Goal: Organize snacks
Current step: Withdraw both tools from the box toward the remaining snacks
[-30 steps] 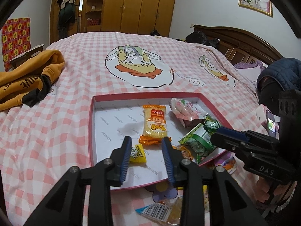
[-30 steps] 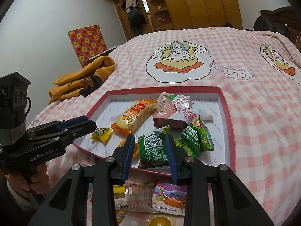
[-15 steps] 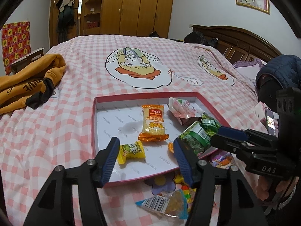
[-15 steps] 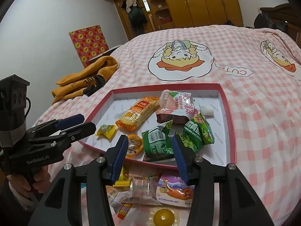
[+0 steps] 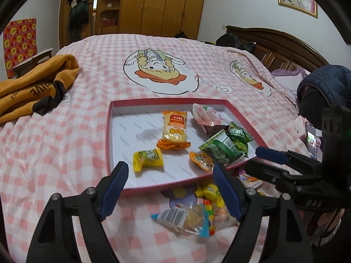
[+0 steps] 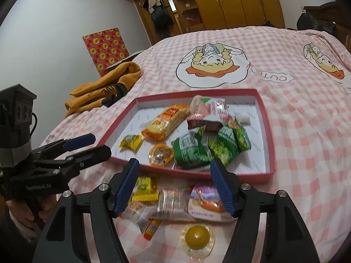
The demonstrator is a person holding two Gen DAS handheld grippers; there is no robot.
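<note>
A red-rimmed shallow tray [image 5: 108,135] [image 6: 268,135] lies on the pink checked bed. In it are a yellow candy [image 5: 148,159], an orange cracker pack [image 5: 174,131], a pink pouch [image 6: 207,109], green packs [image 6: 197,151] and an orange jelly cup [image 6: 160,154]. Loose snacks lie on the bed before the tray's near rim: a clear wrapped pack [image 6: 173,203], a purple pack [image 6: 206,199], a yellow jelly cup [image 6: 197,236] and a blue-edged packet [image 5: 186,218]. My left gripper [image 5: 171,188] is open and empty above the near rim. My right gripper [image 6: 174,186] is open and empty over the loose pile.
An orange hoodie [image 5: 33,87] lies on the bed to the left. A dark jacket [image 5: 324,87] and a phone [image 5: 310,140] are at the right edge. A wooden headboard [image 5: 274,43] and wardrobe [image 5: 162,6] stand beyond the bed.
Both grippers have opened wider and drawn back from the tray toward the near bed edge. The green pack and the yellow candy now lie in the tray, free of the fingers.
</note>
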